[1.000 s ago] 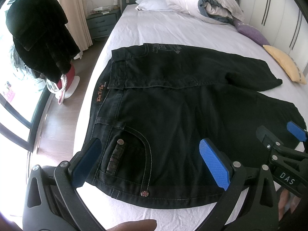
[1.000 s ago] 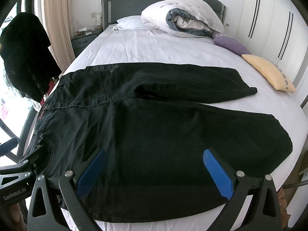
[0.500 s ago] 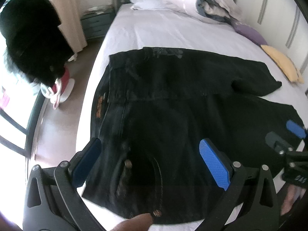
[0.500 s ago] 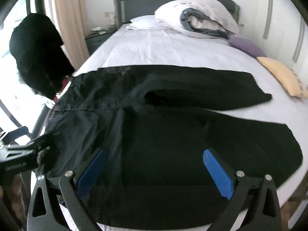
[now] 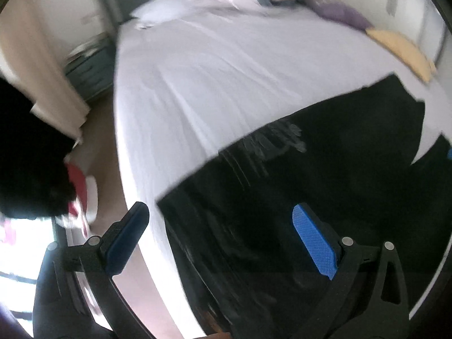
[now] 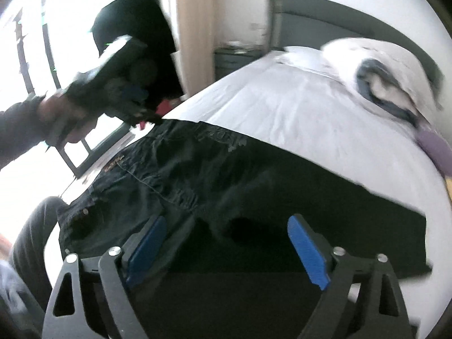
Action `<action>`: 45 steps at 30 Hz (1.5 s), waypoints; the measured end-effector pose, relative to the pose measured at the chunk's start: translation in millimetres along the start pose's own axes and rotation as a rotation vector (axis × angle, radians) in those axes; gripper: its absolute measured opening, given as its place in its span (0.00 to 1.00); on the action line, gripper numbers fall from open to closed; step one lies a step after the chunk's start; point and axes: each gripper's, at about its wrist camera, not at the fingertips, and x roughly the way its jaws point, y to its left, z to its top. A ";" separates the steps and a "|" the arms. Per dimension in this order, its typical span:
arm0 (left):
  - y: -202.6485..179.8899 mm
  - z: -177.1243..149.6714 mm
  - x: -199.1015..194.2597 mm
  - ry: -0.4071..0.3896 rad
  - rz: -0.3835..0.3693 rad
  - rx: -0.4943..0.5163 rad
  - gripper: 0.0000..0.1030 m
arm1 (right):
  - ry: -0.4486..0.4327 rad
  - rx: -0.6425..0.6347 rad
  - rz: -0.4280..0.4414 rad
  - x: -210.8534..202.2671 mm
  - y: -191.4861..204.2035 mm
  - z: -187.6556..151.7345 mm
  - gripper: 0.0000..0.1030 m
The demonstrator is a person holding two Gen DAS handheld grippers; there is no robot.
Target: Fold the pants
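Item: black pants (image 6: pixel 214 186) spread flat on the bed (image 5: pixel 203 65); my left claw (image 5: pixel 220 243) and right claw (image 6: pixel 226 248) both gape wide, holding nothing; I'd pinch waistband and leg hem together, then fold evenly.

From my right wrist camera, my right gripper (image 6: pixel 226 251) hangs with its blue pads spread wide over the black pants (image 6: pixel 226 186) lying flat on the white bed (image 6: pixel 296 113). My left gripper (image 6: pixel 135 104), blurred, sits at the pants' far waistband corner. Beyond the pants, a bundled duvet (image 6: pixel 387 76) rests by the grey headboard (image 6: pixel 325 25).
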 end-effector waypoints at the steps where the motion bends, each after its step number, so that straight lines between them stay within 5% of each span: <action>1: 4.6 11.3 13.1 0.026 -0.015 0.035 1.00 | 0.008 -0.012 0.016 3.7 -7.8 4.1 0.87; 5: 19.3 38.1 55.4 0.093 -0.129 0.107 0.98 | 0.036 -0.038 0.068 23.7 -43.4 21.5 0.80; 9: 29.0 45.7 93.2 0.166 -0.167 0.153 0.85 | 0.057 -0.062 0.119 52.6 -69.7 29.9 0.76; 13: 38.5 45.1 124.8 0.256 -0.245 0.151 0.47 | 0.116 -0.110 0.217 83.0 -80.6 38.5 0.72; 17: 43.8 45.7 139.4 0.293 -0.296 0.148 0.43 | 0.192 -0.166 0.319 114.2 -97.3 61.4 0.67; 24: 43.9 53.2 142.9 0.294 -0.337 0.221 0.10 | 0.272 -0.256 0.366 168.4 -133.2 104.1 0.60; 30: 46.2 22.1 115.5 0.222 -0.339 0.253 0.06 | 0.390 -0.333 0.340 223.3 -142.8 114.2 0.48; 40: 11.6 -5.3 86.3 0.169 -0.287 0.327 0.05 | 0.561 -0.400 0.355 274.0 -139.7 127.7 0.47; 45: 8.9 -5.9 91.8 0.160 -0.289 0.325 0.05 | 0.609 -0.443 0.387 278.0 -134.0 134.3 0.22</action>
